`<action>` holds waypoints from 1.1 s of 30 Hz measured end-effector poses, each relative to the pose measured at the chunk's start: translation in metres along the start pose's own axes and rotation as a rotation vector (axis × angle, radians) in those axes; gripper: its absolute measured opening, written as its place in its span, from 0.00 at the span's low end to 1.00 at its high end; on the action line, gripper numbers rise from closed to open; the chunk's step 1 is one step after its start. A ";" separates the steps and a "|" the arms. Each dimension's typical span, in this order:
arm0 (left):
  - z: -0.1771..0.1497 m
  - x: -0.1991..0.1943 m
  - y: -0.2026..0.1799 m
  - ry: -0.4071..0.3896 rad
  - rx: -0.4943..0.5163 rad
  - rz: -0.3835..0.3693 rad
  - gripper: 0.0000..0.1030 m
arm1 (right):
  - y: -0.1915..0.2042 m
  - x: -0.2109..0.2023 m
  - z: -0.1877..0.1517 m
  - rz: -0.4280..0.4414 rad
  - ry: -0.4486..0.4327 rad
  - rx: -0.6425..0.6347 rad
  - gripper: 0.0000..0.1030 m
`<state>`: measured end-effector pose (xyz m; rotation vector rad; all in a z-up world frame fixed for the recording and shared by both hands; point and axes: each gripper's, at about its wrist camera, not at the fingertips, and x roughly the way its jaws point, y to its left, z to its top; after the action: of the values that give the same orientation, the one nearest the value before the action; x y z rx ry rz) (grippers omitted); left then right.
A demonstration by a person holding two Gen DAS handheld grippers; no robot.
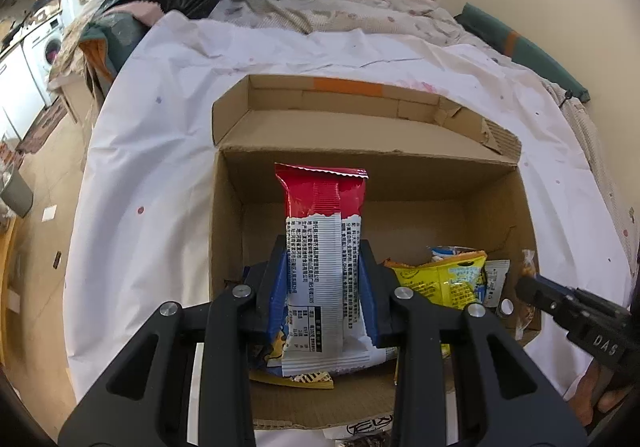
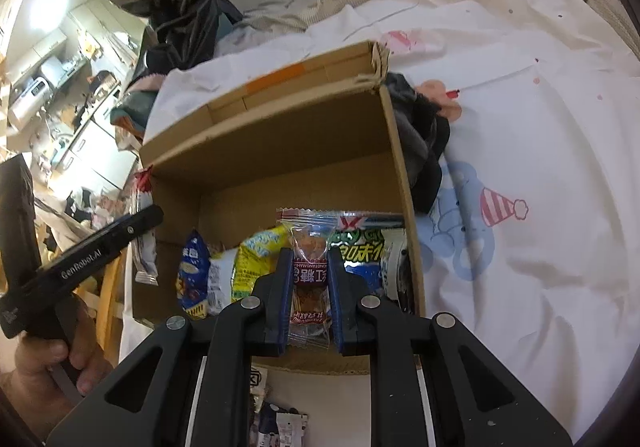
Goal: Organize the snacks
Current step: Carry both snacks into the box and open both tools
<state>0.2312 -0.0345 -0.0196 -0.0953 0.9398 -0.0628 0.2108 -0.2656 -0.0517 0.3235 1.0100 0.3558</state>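
The open brown cardboard box (image 1: 400, 183) on the white printed bedsheet (image 1: 160, 175) is where the snacks are going, and both held packets hang over its mouth. The left gripper (image 1: 324, 279) is clamped on the lower half of a tall red-and-white foil snack packet (image 1: 324, 231), which stands upright above the box's empty left part; the right gripper (image 2: 310, 295) is pinched tight on a small clear wrapper with a dark-red label and a brown sweet inside (image 2: 310, 267), over the box's right part. Already lying in the box are a yellow crinkled snack bag (image 1: 444, 279), a blue bag (image 2: 194, 271) and a green-lettered packet (image 2: 356, 247), crowded toward the right wall. The likely trouble, as I judge it: the tall packet is top-heavy and slick, so a release from this height could let it tip over the near wall of the box onto the sheet. The small sweet could slide off the heaped bags or wedge against the right wall. The two grippers sit close together over the box, so a hurried drop could knock one against the other. More wrappers (image 2: 280, 423) lie just outside the box's near wall, and a dark cloth (image 2: 424, 151) rests against the outside of its right wall.
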 end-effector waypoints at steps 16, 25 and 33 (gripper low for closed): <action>-0.005 0.003 -0.001 0.028 0.002 0.001 0.28 | -0.002 0.009 -0.001 -0.011 0.036 0.017 0.19; -0.008 0.002 0.003 0.032 -0.017 -0.010 0.41 | -0.001 0.009 -0.002 0.006 0.032 0.018 0.20; -0.008 -0.008 -0.001 -0.015 0.007 -0.015 0.71 | -0.005 0.005 -0.001 0.025 0.017 0.051 0.20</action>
<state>0.2198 -0.0349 -0.0179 -0.0963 0.9241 -0.0792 0.2135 -0.2680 -0.0584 0.3798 1.0334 0.3563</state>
